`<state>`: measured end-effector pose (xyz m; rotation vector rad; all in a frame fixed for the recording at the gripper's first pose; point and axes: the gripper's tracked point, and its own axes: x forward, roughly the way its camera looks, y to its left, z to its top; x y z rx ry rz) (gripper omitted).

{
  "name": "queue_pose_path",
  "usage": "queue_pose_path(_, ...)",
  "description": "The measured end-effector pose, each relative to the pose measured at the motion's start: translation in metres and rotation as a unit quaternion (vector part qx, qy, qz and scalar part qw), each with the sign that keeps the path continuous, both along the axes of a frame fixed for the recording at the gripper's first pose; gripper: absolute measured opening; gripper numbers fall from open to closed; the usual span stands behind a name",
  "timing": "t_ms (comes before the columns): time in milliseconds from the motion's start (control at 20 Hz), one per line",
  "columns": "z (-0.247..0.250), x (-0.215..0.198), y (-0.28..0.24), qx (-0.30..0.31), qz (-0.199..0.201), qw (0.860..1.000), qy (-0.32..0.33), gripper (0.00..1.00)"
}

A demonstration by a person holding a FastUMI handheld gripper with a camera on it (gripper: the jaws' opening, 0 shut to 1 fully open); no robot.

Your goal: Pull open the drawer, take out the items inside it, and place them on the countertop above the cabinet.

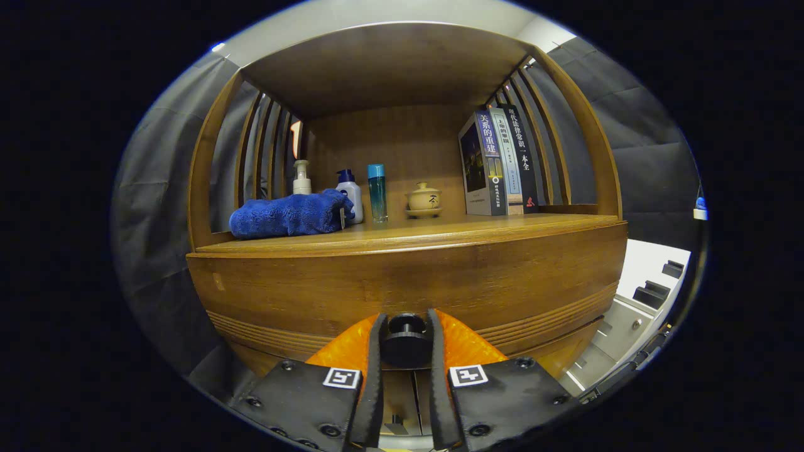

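Note:
A wooden cabinet fills the view, its drawer front (408, 282) just ahead of me. A round black knob (406, 339) on that front sits between my two fingers, and my gripper (406, 336) is shut on it, both fingers pressing its sides. The drawer looks closed, its inside hidden. Above the drawer runs the wooden countertop (452, 231), with a rolled blue towel (289, 215) at its left end.
On the countertop behind the towel stand a pump bottle (302, 178), a white bottle with a blue cap (349, 193) and a slim blue bottle (377, 192). A small lidded cup (423, 199) sits mid-shelf, with books (496, 163) at the right. A grey unit (634, 314) stands right of the cabinet.

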<state>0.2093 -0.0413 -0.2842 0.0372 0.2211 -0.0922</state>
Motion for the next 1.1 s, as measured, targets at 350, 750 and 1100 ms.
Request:
queue_pose_path(350, 0.005, -0.034, 0.002, -0.008, 0.002, 1.0, -0.016, 0.38)
queue_pose_path(750, 0.013, -0.09, 0.009, 0.001, 0.014, 1.0, 0.0, 0.38)
queue_pose_path(1100, 0.013, -0.131, 0.015, 0.007, 0.01, 1.0, 0.01, 0.38)
